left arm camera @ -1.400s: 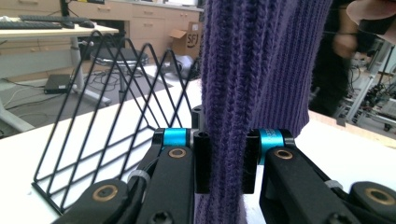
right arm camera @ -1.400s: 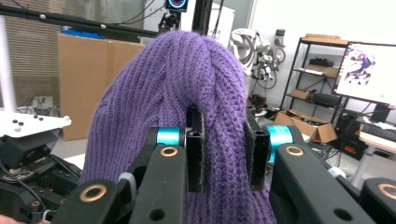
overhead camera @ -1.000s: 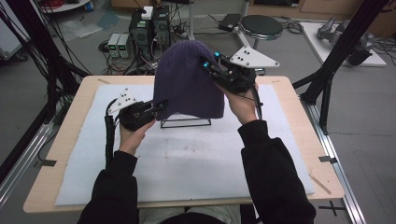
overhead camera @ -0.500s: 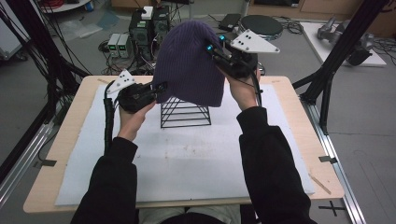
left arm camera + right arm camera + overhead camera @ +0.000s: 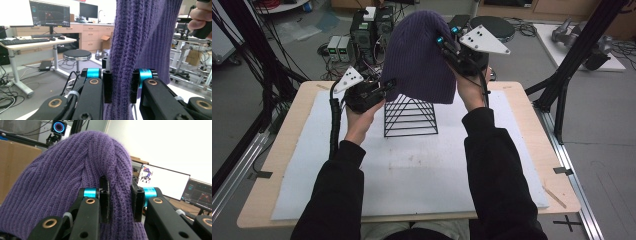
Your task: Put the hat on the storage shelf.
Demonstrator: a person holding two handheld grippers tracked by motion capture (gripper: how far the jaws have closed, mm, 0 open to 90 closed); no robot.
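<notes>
A purple knitted beanie (image 5: 419, 57) hangs in the air above a black wire pyramid stand (image 5: 410, 116) on the white mat. My left gripper (image 5: 388, 86) is shut on the beanie's lower left hem; its pads pinch a fold of purple knit (image 5: 121, 82). My right gripper (image 5: 443, 44) is shut on the right side near the crown, with the beanie (image 5: 75, 185) bunched between its pads. The hat's hem hangs just over the stand's tip.
The white foam mat (image 5: 412, 175) covers the wooden table (image 5: 537, 150). Electronics boxes (image 5: 367, 30) and cables lie on the floor behind the table. Black frame struts (image 5: 572, 65) rise at the right and left.
Both grippers have lifted the beanie up and away from the wire stand, which now stands almost fully uncovered.
</notes>
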